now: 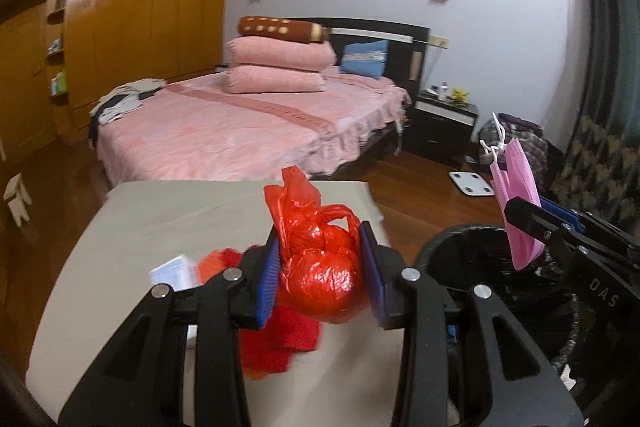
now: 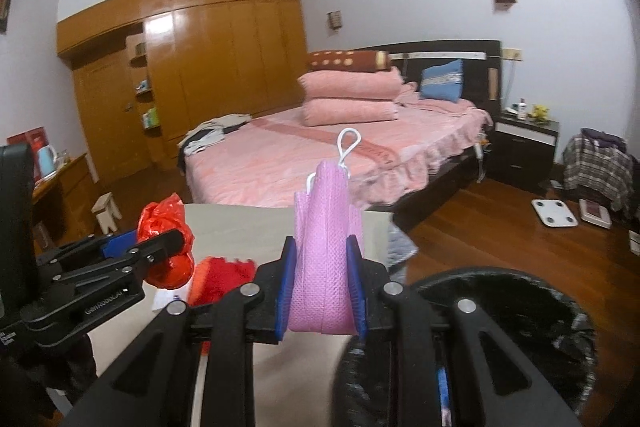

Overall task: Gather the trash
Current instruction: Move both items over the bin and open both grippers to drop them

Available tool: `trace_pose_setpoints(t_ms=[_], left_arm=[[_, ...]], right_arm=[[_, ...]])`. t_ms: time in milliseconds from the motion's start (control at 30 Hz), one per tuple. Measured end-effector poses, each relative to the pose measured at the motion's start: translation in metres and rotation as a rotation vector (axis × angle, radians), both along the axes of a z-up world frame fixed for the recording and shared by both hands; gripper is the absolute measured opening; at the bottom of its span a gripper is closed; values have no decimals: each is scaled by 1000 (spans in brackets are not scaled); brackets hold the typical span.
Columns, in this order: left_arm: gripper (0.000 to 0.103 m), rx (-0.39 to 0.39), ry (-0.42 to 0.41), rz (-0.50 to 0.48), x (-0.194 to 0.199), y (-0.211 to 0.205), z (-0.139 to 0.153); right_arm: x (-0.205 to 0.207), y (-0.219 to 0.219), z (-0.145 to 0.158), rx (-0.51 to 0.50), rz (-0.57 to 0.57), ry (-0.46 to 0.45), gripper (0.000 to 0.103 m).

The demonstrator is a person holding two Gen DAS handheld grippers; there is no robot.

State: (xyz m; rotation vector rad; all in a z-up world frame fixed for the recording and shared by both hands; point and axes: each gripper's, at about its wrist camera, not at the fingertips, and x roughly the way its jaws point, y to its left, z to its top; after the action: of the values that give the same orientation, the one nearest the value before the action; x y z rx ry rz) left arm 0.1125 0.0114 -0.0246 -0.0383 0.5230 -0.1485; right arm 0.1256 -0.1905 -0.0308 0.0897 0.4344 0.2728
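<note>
Two grippers are showing. The left gripper [image 1: 320,267] is clamping one knotted red bag [image 1: 320,267] between its jaws, and the right gripper [image 2: 322,283] is pinching one pink face mask [image 2: 326,251] between its own. One black-lined bin [image 2: 520,307] is sitting just right of the right jaws. One heap of red scraps [image 1: 280,339] is lying under and left of the left jaws, with one white packet [image 1: 176,269] beside it. Beyond both jaws, two pink pillows [image 1: 280,67], one brown bolster [image 1: 280,29] and one blue cushion [image 1: 366,59] are resting on one bed [image 1: 224,131].
</note>
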Motion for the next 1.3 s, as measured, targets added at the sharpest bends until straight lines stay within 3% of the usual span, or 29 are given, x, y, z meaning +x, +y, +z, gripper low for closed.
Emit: trace_pose_setpoints(t_ms=[367, 867, 933, 967, 1100, 1300], left_arm=[[36, 3, -5, -177, 12, -89, -8], [40, 8, 22, -344, 31, -181, -31], [48, 2, 32, -356, 34, -190, -36], [57, -2, 38, -363, 34, -191, -38], [72, 9, 46, -361, 33, -193, -42], [86, 43, 19, -281, 29, -167, -34]], right_arm=[[-9, -81, -4, -12, -153, 10, 25], [-17, -154, -30, -21, -289, 55, 27], [-16, -160, -35, -24, -296, 68, 33], [-16, -163, -37, -25, -303, 71, 44], [-20, -177, -40, -24, -337, 66, 73], [-28, -181, -36, -33, -365, 30, 97]])
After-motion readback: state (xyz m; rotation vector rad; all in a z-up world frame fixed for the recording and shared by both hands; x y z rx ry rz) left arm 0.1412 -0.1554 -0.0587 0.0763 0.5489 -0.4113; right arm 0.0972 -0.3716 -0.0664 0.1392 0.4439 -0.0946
